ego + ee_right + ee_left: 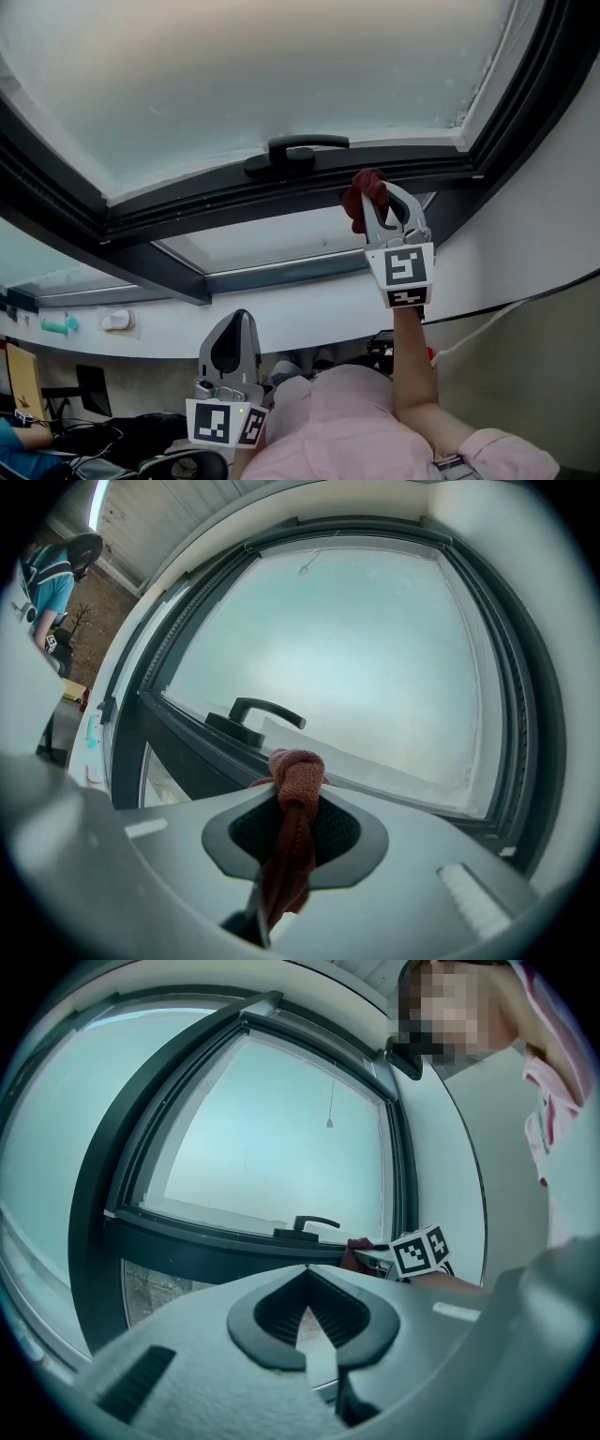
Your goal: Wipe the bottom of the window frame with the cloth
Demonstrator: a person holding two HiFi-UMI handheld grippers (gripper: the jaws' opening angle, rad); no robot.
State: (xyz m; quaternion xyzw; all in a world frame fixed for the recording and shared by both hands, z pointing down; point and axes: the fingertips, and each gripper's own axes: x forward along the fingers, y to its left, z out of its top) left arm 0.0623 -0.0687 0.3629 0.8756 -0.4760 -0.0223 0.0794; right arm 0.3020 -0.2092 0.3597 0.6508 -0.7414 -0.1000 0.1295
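Filling most of the head view, the frosted glass (pixel 262 75) sits in a dark window frame (pixel 187 202), and the bottom rail of that frame runs left to right under it, with a second, lower pane (pixel 272 239) beneath. The right gripper (pixel 382 202) is raised to that rail, its jaws clenched on a red-brown cloth (pixel 361 199), which bunches into a knot past the tips and trails back between the pads in the right gripper view. The knot sits at the rail just right of the window handle (pixel 298 152); whether it actually presses on the surface I cannot tell. The left gripper (pixel 239 323) hangs low, well apart from the window, jaws drawn together on nothing. To wipe well, I judge the cloth should be pushed flat onto the ledge rather than dabbed with the knot alone, then dragged along the rail in one long pass, with the hard jaw tips kept off the glass. The handle stands in the way: its base sits on the same rail, so the stroke likely has to lift over or work around it, and the right corner of the frame is tight. Farther off, a black cable (pixel 506 314) runs along the wall, and a small white fitting (pixel 116 321) hangs lower left.
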